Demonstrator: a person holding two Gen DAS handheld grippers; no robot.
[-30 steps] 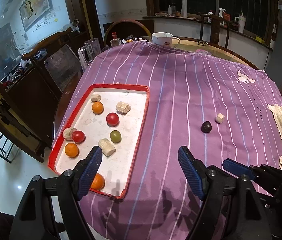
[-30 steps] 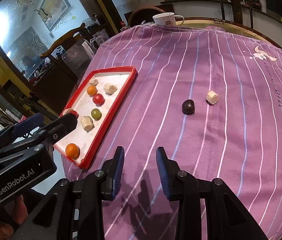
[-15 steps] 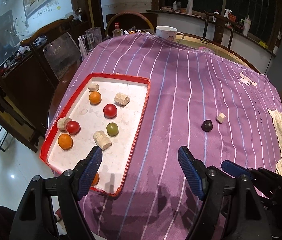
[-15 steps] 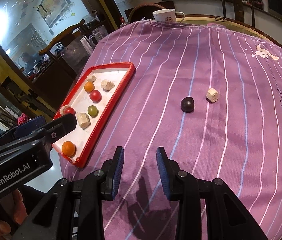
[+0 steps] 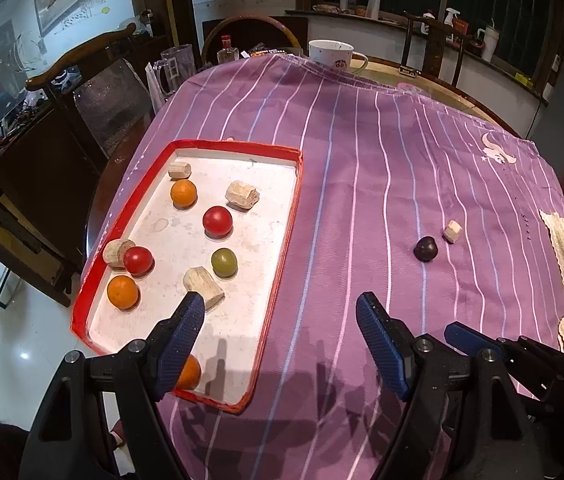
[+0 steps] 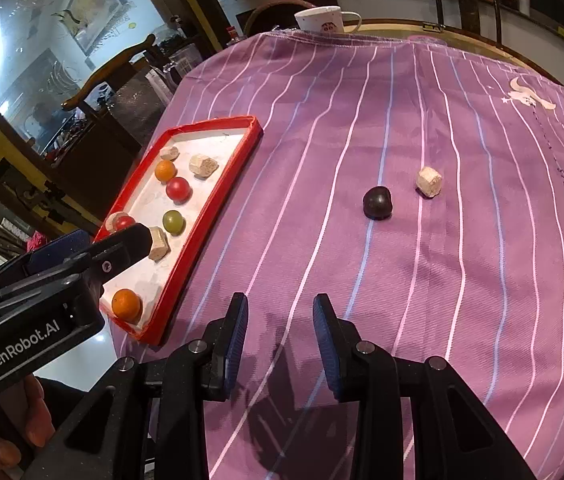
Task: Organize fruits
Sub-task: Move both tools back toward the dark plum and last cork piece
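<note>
A round table under a purple striped cloth (image 5: 361,184) fills both views, wooden chairs and a dim counter behind it. Nearest, the left gripper (image 5: 280,334) hangs with its jaws wide and empty over the near edge of a red-rimmed tray (image 5: 299,184), while the right gripper (image 6: 280,336) hovers over bare cloth, its jaws narrow with nothing between them. In the tray lie oranges, red tomatoes, a green fruit (image 5: 224,263) and pale chunks; farther right on the cloth a dark plum (image 6: 377,202) sits near a pale chunk (image 6: 429,181), and a white mug (image 5: 329,56) stands at the far edge.
</note>
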